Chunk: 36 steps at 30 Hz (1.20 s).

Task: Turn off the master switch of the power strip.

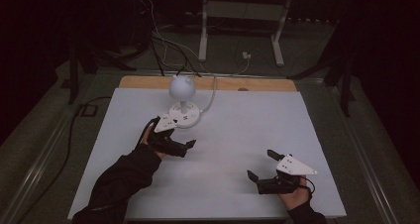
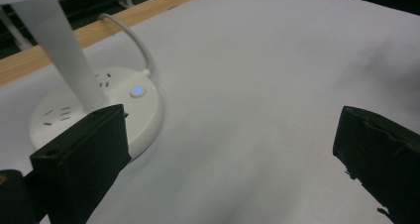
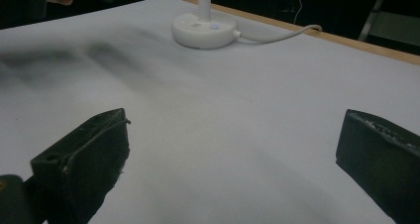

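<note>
Dim light and dark surroundings frame a white counter point(image 1: 148, 184) with a wooden strip along its far edge. On the far left-centre part of it stands a small white lamp point(image 1: 182, 87) on a round base point(image 2: 143, 120) that carries socket slots and a lit blue button point(image 2: 136, 91); its cord point(image 1: 213, 92) runs off toward the back edge.

The left gripper point(image 1: 190, 143) sits just beside the base, fingers point(image 2: 84, 154) spread wide and holding nothing. In the left gripper view one finger is right at the base's near rim, though whether it touches I cannot tell. The right gripper point(image 1: 260, 164) rests well apart near the front right, its fingers point(image 3: 84, 154) also parted and empty.

The likeliest trouble, as I judge it, is the lamp's top-heavy shape: a globe on a thin stem point(image 2: 64, 55) would tip if a finger knocks the stem rather than the base. A sideways push on the rim could slide the base and tug the cord, which looks fairly slack but might snag at the edge. The button is small, so a wide finger may miss it or press a socket slot instead. Poor light makes judging depth harder.
</note>
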Each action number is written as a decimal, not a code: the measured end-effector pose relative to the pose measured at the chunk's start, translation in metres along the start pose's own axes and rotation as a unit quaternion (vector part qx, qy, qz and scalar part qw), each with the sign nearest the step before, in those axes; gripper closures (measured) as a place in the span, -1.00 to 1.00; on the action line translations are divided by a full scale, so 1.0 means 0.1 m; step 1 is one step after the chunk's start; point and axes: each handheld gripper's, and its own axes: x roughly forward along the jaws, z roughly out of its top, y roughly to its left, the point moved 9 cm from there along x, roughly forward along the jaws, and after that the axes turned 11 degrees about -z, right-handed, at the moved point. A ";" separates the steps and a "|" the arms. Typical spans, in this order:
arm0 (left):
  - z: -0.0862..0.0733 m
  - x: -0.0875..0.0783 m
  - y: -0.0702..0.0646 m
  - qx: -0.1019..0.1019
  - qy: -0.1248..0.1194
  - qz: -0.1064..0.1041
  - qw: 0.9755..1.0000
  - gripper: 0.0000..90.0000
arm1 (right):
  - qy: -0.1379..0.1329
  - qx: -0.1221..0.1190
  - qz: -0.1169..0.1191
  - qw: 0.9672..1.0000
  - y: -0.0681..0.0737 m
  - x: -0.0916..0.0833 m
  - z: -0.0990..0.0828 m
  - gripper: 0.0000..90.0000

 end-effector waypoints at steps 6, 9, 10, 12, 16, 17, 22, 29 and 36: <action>0.05 0.10 0.04 -0.010 0.002 0.015 1.000 -0.97 | -0.001 0.002 0.002 1.000 0.00 0.00 0.00 -1.00; 0.09 0.13 0.07 -0.020 -0.007 0.018 1.000 -0.99 | -0.001 0.006 0.004 1.000 0.00 0.00 0.00 -1.00; 0.09 0.14 0.08 -0.024 -0.007 0.021 0.999 -0.99 | 0.001 0.004 0.004 1.000 0.00 0.00 0.00 -1.00; 0.11 0.16 0.10 -0.030 -0.009 0.018 0.999 -0.99 | 0.000 0.005 0.004 1.000 0.00 0.00 0.00 -1.00; 0.14 0.21 0.14 -0.044 -0.012 0.020 0.999 -0.99 | 0.001 0.006 0.005 1.000 0.00 0.00 0.00 -1.00; 0.14 0.22 0.15 -0.045 -0.010 0.024 0.999 -0.99 | 0.000 0.007 0.005 1.000 0.00 0.00 0.00 -1.00; 0.16 0.30 0.19 -0.051 0.001 0.039 0.998 -0.99 | 0.001 0.009 0.007 1.000 -0.01 0.00 0.00 -1.00; 0.14 0.44 0.25 -0.045 0.027 0.073 0.996 -0.99 | 0.000 0.011 0.009 1.000 -0.01 -0.01 0.00 -1.00; 0.11 0.54 0.31 -0.055 0.051 0.096 0.993 -0.90 | -0.002 0.016 0.012 1.000 -0.01 -0.01 0.01 -1.00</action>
